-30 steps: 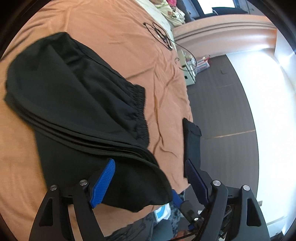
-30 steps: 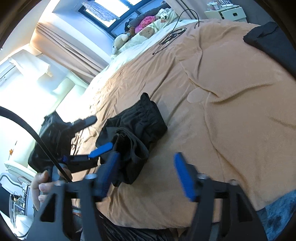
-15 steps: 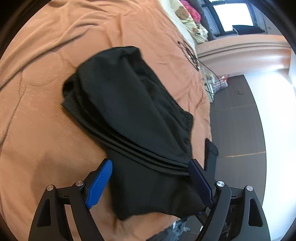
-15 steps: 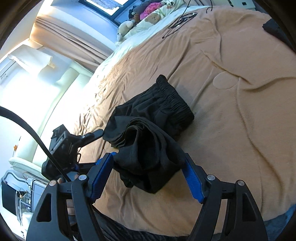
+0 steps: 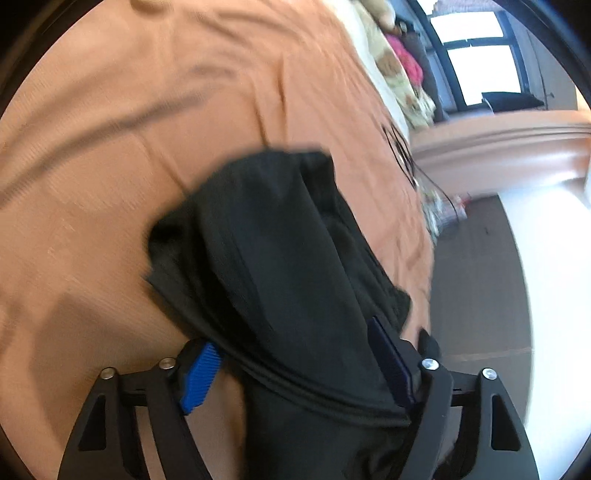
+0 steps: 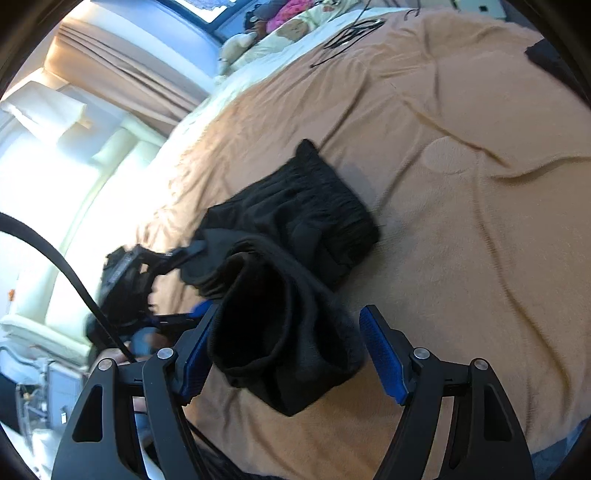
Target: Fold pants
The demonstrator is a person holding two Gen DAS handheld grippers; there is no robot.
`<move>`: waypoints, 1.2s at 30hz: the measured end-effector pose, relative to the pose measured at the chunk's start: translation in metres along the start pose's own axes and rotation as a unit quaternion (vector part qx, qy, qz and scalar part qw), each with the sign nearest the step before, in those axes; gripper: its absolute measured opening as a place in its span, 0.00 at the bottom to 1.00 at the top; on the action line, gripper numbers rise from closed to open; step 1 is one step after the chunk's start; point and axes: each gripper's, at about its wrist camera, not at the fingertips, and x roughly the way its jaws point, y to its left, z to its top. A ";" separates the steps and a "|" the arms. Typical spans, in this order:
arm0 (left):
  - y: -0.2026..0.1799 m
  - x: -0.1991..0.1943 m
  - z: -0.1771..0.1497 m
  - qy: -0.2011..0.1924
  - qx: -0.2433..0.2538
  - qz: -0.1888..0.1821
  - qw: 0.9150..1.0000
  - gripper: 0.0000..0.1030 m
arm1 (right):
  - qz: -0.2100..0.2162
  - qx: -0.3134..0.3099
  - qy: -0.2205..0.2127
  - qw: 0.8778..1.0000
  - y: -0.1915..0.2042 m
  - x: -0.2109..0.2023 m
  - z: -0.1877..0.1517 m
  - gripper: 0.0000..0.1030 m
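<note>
**Both grippers astride the folded black pants near the bed's edge**

Currently, the black pants lie as a layered bundle on the orange-brown blanket that covers the bed, close to its near edge. The elastic waistband end points away toward the middle of the bed, while the thick rolled fold sits at the near side.

Left gripper: its blue-padded fingers stand apart, one on each side of the bundle, with the stacked fabric edges running between them. Whether the pads press the cloth cannot be told, as this view is motion-blurred. In the right wrist view the same tool appears at the bundle's left side, touching or overlapping the cloth.

Right gripper: the jaws are spread wide around the rolled end of the pants. The left pad lies against or just beside the fabric; the right pad stands clear of it, with blanket visible between.

Background: a black cable rests on the blanket toward the far edge, beside pale bedding and soft toys. A second dark garment lies at the bed's far right corner. Dark flooring runs beyond the bed's side edge.
</note>
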 end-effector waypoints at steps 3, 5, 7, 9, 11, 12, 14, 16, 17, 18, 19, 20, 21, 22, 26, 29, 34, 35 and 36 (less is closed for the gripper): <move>0.001 -0.007 0.008 -0.018 0.001 0.010 1.000 0.47 | 0.002 -0.002 0.000 1.000 -0.003 -0.001 -0.002 0.55; -0.001 -0.006 0.012 -0.020 0.007 0.025 0.999 0.27 | 0.004 -0.006 0.002 1.000 -0.004 -0.003 -0.003 0.44; -0.006 -0.005 0.017 -0.024 0.011 0.029 0.999 0.15 | 0.006 -0.012 0.004 1.000 -0.006 -0.004 -0.005 0.31; -0.012 -0.008 0.020 -0.035 0.019 0.032 0.999 0.12 | 0.009 -0.013 0.004 1.000 -0.010 -0.007 -0.007 0.21; -0.024 -0.009 0.025 -0.045 0.031 0.027 0.998 0.11 | 0.013 -0.012 0.002 1.000 -0.014 -0.010 -0.008 0.14; -0.032 -0.012 0.027 -0.050 0.039 0.021 0.998 0.11 | 0.016 -0.013 0.000 1.000 -0.016 -0.011 -0.009 0.10; -0.051 -0.008 0.033 -0.054 0.055 0.021 0.997 0.11 | 0.024 -0.014 -0.003 1.000 -0.018 -0.015 -0.011 0.09; -0.062 -0.009 0.038 -0.054 0.070 0.018 0.996 0.10 | 0.031 -0.017 -0.006 0.999 -0.019 -0.017 -0.012 0.07; -0.069 -0.006 0.041 -0.054 0.078 0.017 0.995 0.09 | 0.034 -0.019 -0.007 0.999 -0.019 -0.019 -0.012 0.07; -0.078 -0.003 0.044 -0.053 0.087 0.016 0.995 0.09 | 0.036 -0.019 -0.008 0.999 -0.019 -0.019 -0.013 0.07; -0.087 -0.001 0.046 -0.052 0.097 0.015 0.994 0.09 | 0.040 -0.019 -0.010 0.999 -0.020 -0.020 -0.014 0.06; -0.094 0.002 0.048 -0.050 0.106 0.015 0.993 0.09 | 0.042 -0.019 -0.010 0.999 -0.021 -0.021 -0.014 0.06; -0.102 0.005 0.049 -0.048 0.115 0.015 0.992 0.08 | 0.044 -0.019 -0.011 0.999 -0.021 -0.021 -0.015 0.06; -0.109 0.009 0.050 -0.044 0.126 0.015 0.991 0.08 | 0.047 -0.019 -0.012 0.999 -0.022 -0.022 -0.015 0.05; -0.133 0.029 0.053 -0.026 0.153 0.020 0.988 0.08 | 0.056 -0.017 -0.019 0.998 -0.026 -0.027 -0.017 0.05; -0.146 0.047 0.051 -0.008 0.172 0.025 0.985 0.08 | 0.060 -0.012 -0.022 0.998 -0.030 -0.030 -0.019 0.04; -0.162 0.070 0.045 0.016 0.193 0.029 0.981 0.08 | 0.059 -0.007 -0.024 0.998 -0.037 -0.034 -0.022 0.04; -0.165 0.073 0.044 0.019 0.196 0.030 0.980 0.08 | 0.059 -0.006 -0.024 0.998 -0.038 -0.035 -0.023 0.04; -0.167 0.078 0.043 0.023 0.198 0.030 0.979 0.08 | 0.059 -0.005 -0.024 0.998 -0.039 -0.035 -0.023 0.04</move>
